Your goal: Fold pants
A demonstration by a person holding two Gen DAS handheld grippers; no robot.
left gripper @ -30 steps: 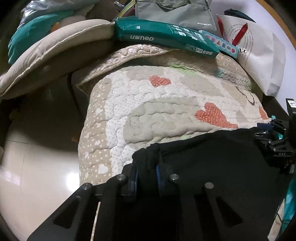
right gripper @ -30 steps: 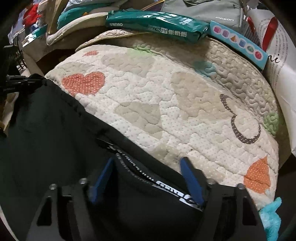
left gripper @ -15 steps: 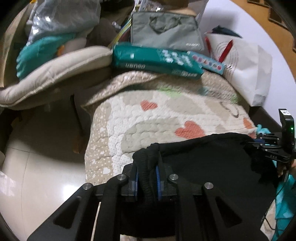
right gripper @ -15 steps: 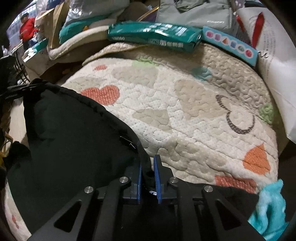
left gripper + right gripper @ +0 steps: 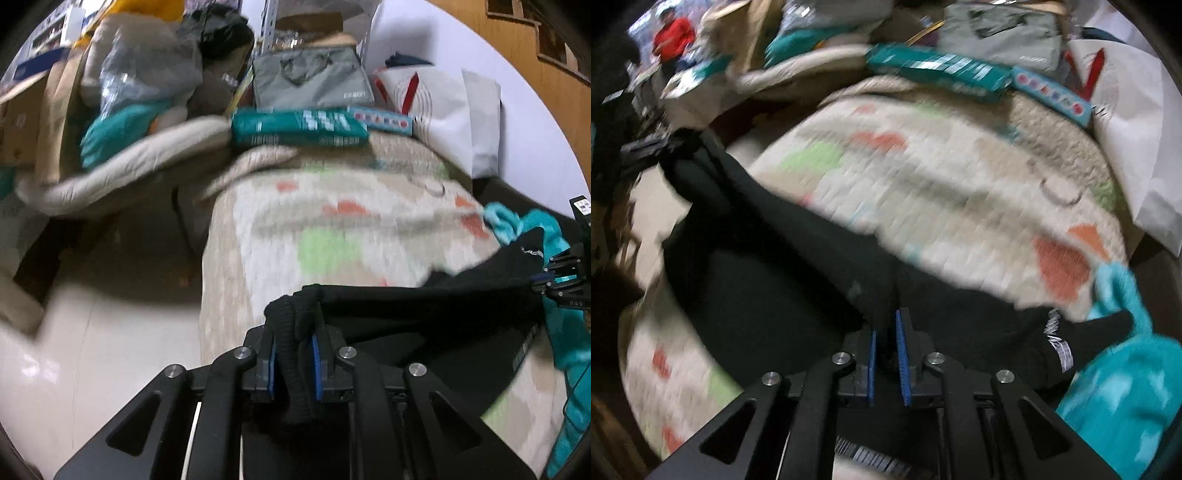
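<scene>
We hold the black pants (image 5: 424, 306) stretched over the quilted mat (image 5: 332, 221), near its front edge. The left tool (image 5: 293, 354) clamps one bunched edge; the right tool (image 5: 886, 354) clamps the opposite edge. The fabric is soft and limp: grip hems, keep tension.

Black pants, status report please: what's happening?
Left gripper and right gripper both clamped on black pants. Stretched over the heart-print quilt. Nothing blocking.
</scene>
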